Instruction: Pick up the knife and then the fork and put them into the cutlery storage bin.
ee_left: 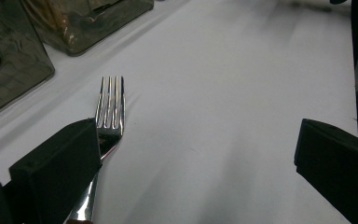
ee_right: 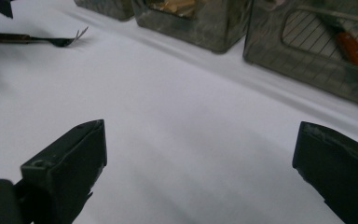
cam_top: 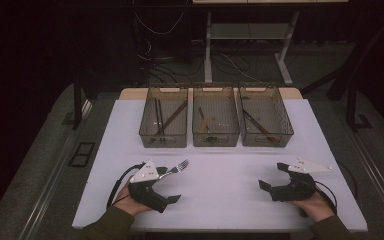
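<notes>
Plainly, both tongs gape wide; the shiny four-tined fork (ee_left: 108,112) seemingly lies flat, handle dim.

By my left gripper's (cam_top: 166,186) black jaws I see a shiny silver fork (ee_left: 109,108) on the white table (cam_top: 230,175); ahead of them stand smoky translucent bins (cam_top: 216,121) with gridded floors.

The claw (ee_right: 198,168) gapes over the white table (ee_right: 182,107), bins (ee_right: 307,51) beyond.
</notes>
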A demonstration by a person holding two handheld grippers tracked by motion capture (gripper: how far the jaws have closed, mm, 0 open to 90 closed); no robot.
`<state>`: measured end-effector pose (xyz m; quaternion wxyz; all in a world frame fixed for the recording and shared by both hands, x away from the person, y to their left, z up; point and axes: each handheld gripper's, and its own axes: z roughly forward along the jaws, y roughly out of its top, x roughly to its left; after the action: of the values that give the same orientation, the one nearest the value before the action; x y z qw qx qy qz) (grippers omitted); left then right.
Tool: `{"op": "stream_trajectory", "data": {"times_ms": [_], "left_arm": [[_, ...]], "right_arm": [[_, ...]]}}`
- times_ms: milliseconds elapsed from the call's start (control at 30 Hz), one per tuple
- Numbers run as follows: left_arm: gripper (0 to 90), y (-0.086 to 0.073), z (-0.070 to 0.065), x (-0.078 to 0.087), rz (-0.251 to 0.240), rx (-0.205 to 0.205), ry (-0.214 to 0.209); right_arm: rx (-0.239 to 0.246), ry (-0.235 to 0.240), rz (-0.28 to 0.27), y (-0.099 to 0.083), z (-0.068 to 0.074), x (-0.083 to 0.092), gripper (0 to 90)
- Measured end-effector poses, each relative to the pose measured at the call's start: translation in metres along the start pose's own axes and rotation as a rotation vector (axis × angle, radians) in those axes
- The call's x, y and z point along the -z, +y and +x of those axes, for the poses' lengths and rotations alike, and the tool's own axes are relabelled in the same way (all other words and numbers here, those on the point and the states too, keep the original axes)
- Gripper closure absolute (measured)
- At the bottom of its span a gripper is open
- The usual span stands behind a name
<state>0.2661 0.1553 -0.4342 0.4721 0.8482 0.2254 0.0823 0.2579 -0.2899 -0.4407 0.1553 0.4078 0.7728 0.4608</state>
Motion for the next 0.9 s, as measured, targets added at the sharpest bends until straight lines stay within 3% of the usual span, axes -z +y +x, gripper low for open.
{"op": "stream_trajectory", "data": {"times_ms": [200, 333, 533, 900], "left_arm": [[1.0, 0.002, 0.005, 0.005, 0.013, -0.001, 0.045], [8.8, 0.003, 0.015, 0.015, 0.033, 0.008, 0.092], [17.8, -0.003, 0.033, 0.030, 0.038, 0.062, 0.133], [47.4, -0.016, 0.050, 0.035, 0.131, 0.068, 0.129]], "right_arm": [[0.017, 0.010, 0.025, -0.003, 0.004, -0.003, 3.1], [0.025, 0.011, 0.030, -0.002, 0.005, -0.005, 3.1], [0.039, 0.012, 0.037, -0.002, 0.005, -0.005, 3.1], [0.048, 0.013, 0.046, -0.002, 0.003, -0.005, 3.1]]}}
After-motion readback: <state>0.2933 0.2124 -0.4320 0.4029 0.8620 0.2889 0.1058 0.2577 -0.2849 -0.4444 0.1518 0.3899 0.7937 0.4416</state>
